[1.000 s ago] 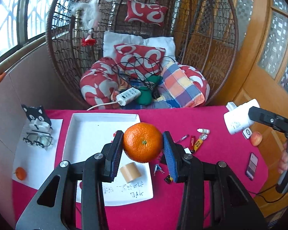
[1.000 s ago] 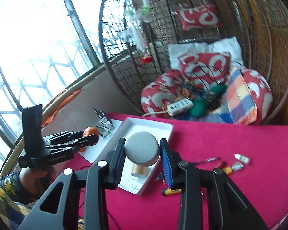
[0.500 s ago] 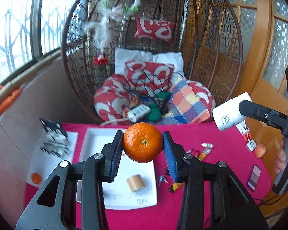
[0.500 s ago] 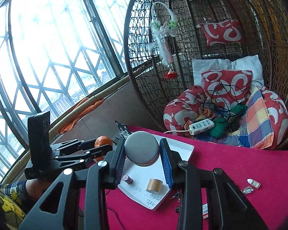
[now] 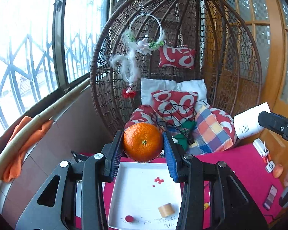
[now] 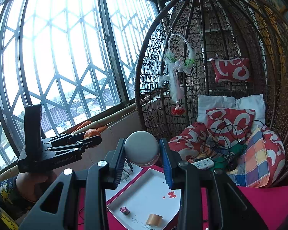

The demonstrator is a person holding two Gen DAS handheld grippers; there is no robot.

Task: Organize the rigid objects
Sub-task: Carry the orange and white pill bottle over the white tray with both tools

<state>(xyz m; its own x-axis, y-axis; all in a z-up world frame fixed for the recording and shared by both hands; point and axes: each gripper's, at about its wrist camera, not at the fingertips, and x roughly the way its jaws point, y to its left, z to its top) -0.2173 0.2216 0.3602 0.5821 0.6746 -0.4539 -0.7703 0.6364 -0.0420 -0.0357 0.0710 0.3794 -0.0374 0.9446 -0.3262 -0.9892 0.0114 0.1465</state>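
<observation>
Between the blue pads of the left gripper point(image 5: 143, 149), an orange point(image 5: 143, 142), clamped on both sides and held in the air above the far edge of a white tray point(image 5: 136, 187). Between the pads of the right gripper point(image 6: 142, 152), a white bottle point(image 6: 142, 148) with a rounded grey-white end, gripped the same way and raised above the bench point(image 6: 259, 201). Seen from the left wrist view at far right, that same bottle lying sideways in black fingers, its printed label facing the camera. Seen from the right wrist view at left, the left gripper in profile, held by a hand in a patterned sleeve, the orange peeking out at its tip.

Below both grippers, on the magenta-covered bench, the white tray with a small tan roll point(image 5: 165, 209) near its close edge, a small red cap point(image 5: 129, 218) to the roll's left, and a scatter of tiny red beads point(image 5: 159, 180) near the middle. Along the tray's near rim, handwriting, too small to read. At the bench's right edge, a phone point(image 5: 270, 197) and a small peach-coloured fruit point(image 5: 277, 171).

Beyond the bench, a wicker egg chair point(image 5: 230, 76) filled with red-and-white cushions point(image 5: 174, 103), a plaid cushion, a power strip point(image 6: 203, 163) and tangled black cable. To the left, tall barred windows.
</observation>
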